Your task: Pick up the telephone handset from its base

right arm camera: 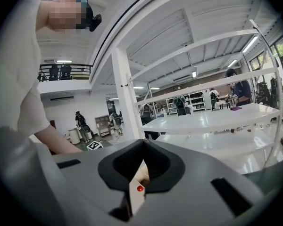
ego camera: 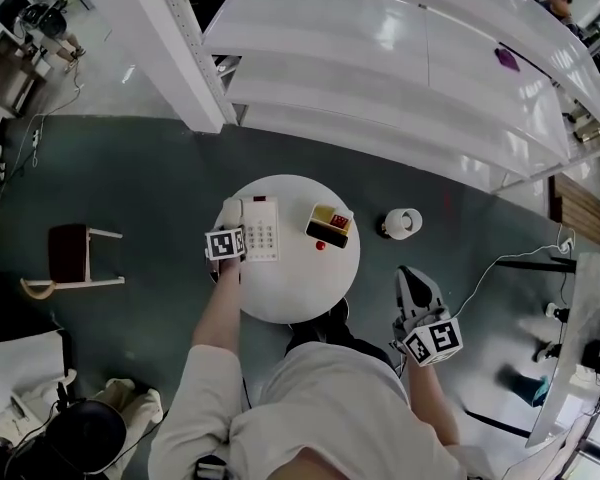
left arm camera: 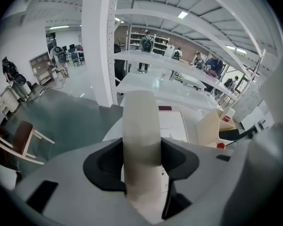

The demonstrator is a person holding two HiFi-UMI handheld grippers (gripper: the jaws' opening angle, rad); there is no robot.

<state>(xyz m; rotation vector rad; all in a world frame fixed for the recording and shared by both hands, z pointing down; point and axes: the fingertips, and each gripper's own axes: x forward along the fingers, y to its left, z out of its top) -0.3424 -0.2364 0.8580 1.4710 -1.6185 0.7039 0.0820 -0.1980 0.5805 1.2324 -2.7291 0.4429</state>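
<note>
A cream telephone handset [left arm camera: 140, 126] stands between the jaws of my left gripper [left arm camera: 141, 161], and the black pads press on both its sides. Behind it lies the white phone base [left arm camera: 175, 126] with its keypad. In the head view the handset [ego camera: 230, 211] is at the left side of the round white table [ego camera: 290, 293], beside the base [ego camera: 261, 228], with my left gripper [ego camera: 228, 226] over it. My right gripper [ego camera: 410, 280] hangs off the table to the right, above the floor. Its jaws are together with nothing held [right arm camera: 140, 173].
A yellow and red box [ego camera: 329, 225] and a small red object [ego camera: 320, 245] sit on the table's right half. A white round object [ego camera: 402, 223] lies on the floor to the right, a stool [ego camera: 75, 258] to the left. White shelving [ego camera: 400, 68] runs behind.
</note>
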